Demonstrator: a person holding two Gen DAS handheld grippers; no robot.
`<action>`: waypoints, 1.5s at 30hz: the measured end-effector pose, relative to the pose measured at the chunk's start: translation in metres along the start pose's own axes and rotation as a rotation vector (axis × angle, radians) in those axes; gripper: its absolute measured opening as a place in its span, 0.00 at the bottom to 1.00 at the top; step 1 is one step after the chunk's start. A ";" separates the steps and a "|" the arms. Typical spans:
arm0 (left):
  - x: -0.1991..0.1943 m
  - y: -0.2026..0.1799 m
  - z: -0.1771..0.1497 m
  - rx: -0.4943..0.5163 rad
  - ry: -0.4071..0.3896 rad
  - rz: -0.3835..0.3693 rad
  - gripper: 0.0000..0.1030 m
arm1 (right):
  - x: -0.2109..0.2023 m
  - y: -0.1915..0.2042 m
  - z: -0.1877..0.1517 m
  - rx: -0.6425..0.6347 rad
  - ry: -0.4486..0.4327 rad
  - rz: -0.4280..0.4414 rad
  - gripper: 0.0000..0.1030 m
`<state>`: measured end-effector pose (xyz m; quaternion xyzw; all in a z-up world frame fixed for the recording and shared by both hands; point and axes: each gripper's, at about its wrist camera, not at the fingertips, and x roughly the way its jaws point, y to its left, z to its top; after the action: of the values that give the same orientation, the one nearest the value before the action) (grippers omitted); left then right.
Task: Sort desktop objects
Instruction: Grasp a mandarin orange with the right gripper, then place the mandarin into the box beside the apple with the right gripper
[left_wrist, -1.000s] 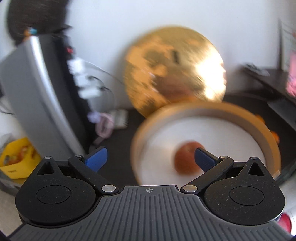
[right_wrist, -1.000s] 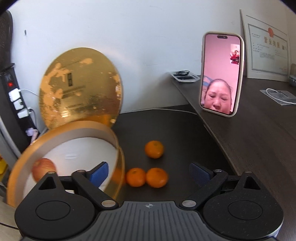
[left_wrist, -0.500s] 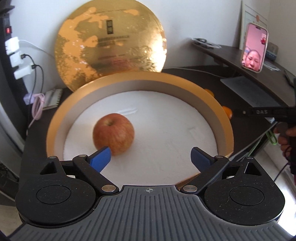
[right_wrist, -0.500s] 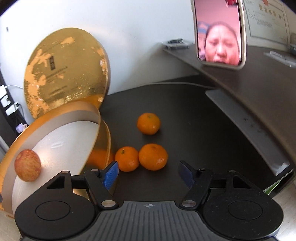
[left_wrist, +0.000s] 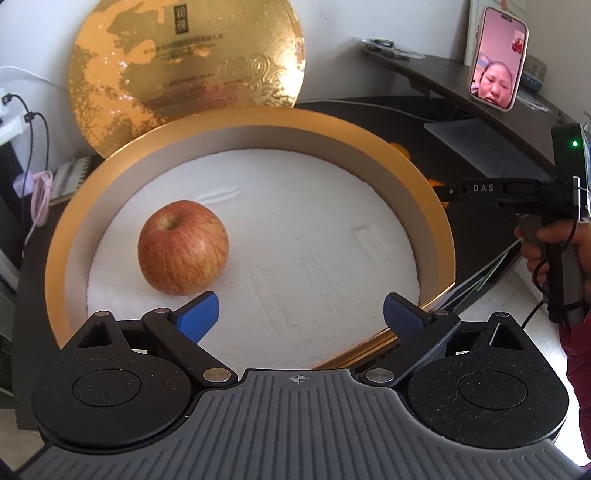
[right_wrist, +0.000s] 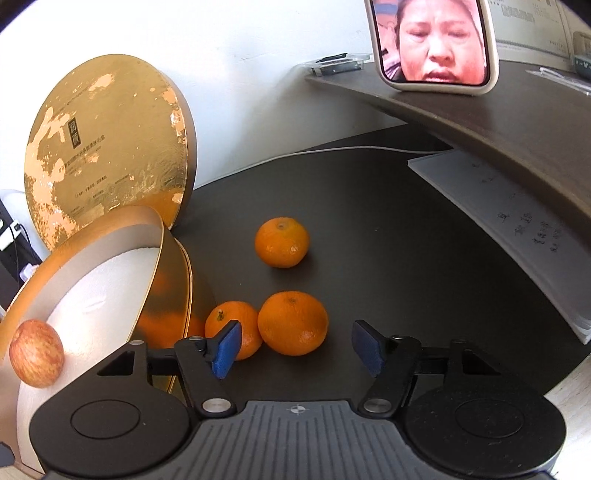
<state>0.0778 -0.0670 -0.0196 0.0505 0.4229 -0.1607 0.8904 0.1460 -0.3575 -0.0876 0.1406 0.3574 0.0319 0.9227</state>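
A red apple (left_wrist: 183, 247) lies on the white foam floor of a round gold box (left_wrist: 432, 218). My left gripper (left_wrist: 301, 314) hovers open just above the box's near rim, with the apple ahead and left of its fingers. In the right wrist view the same box (right_wrist: 173, 280) and apple (right_wrist: 36, 352) sit at the left. Three oranges lie on the dark desk: a far one (right_wrist: 282, 242), a near one (right_wrist: 292, 322) and one (right_wrist: 232, 334) beside the box wall. My right gripper (right_wrist: 297, 347) is open, low over the near orange, with nothing between its fingers.
The gold lid (right_wrist: 107, 147) leans upright against the white wall behind the box. A phone (right_wrist: 434, 42) stands on a raised dark shelf at the right, with papers (right_wrist: 517, 218) under the shelf edge. A hand (left_wrist: 546, 243) holds the other gripper at the right.
The left gripper has swung from the monitor side round over the box, and now edges closer. The right gripper has dropped and moved forward toward the oranges, its fingers narrowing a little.
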 end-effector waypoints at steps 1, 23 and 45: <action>0.001 0.000 0.001 0.002 0.001 -0.001 0.96 | 0.002 -0.001 0.000 0.005 0.002 0.001 0.61; -0.004 0.002 0.001 0.003 -0.012 0.011 0.96 | -0.010 0.000 0.007 0.042 -0.051 -0.012 0.44; -0.072 0.087 -0.042 -0.179 -0.098 0.202 0.96 | -0.067 0.159 -0.020 -0.264 -0.006 0.204 0.45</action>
<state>0.0329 0.0421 0.0050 0.0053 0.3843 -0.0344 0.9225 0.0895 -0.2109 -0.0138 0.0538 0.3312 0.1716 0.9263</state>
